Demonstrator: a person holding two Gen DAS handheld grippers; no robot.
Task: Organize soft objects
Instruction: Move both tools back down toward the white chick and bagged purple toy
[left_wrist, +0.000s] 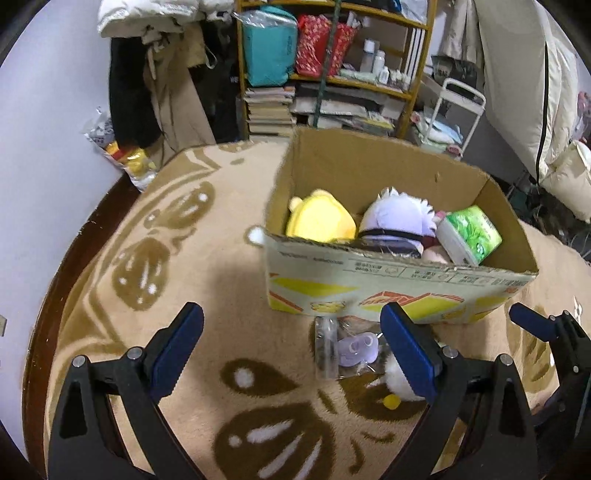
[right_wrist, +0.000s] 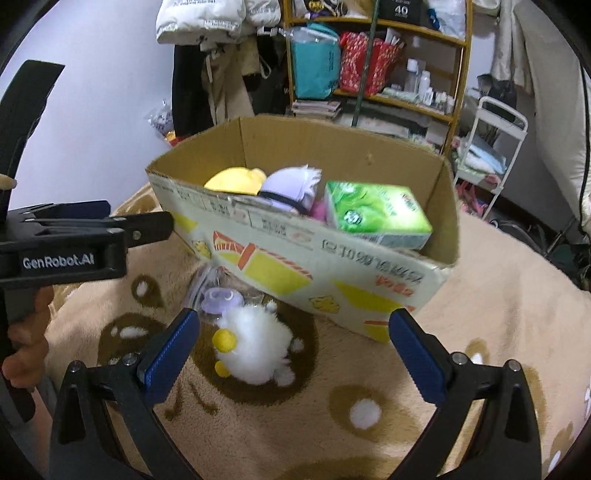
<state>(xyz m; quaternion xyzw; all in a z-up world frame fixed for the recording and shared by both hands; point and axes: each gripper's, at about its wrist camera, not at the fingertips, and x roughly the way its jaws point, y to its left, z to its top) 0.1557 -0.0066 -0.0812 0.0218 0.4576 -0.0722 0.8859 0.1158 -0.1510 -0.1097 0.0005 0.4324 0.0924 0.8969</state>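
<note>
A cardboard box stands open on the tan blanket in front of me, its outer wall printed with yellow and orange shapes. Inside it, from my left, lie a yellow plush, a pale lavender-haired plush doll with a dark band across it, something pink that I can only partly see behind it, and a green tissue pack leaning against the right end. In the right wrist view the same box shows the yellow plush, the lavender-haired doll and the green pack in that order.

Still outside, on the blanket just in front of the box's near wall, are a white fluffy plush with yellow pompoms and, touching it on the box side, a clear plastic packet with a small lilac toy inside. From the left wrist the packet is plain, the white plush mostly hidden by my finger.

My left gripper is spread wide and holds nothing. My right gripper is likewise spread, empty, above the white plush.

The left gripper's body carries the words "GenRobot.AI" in the right wrist view. The box's printed lines are upside down; I can make out only digits.
</note>
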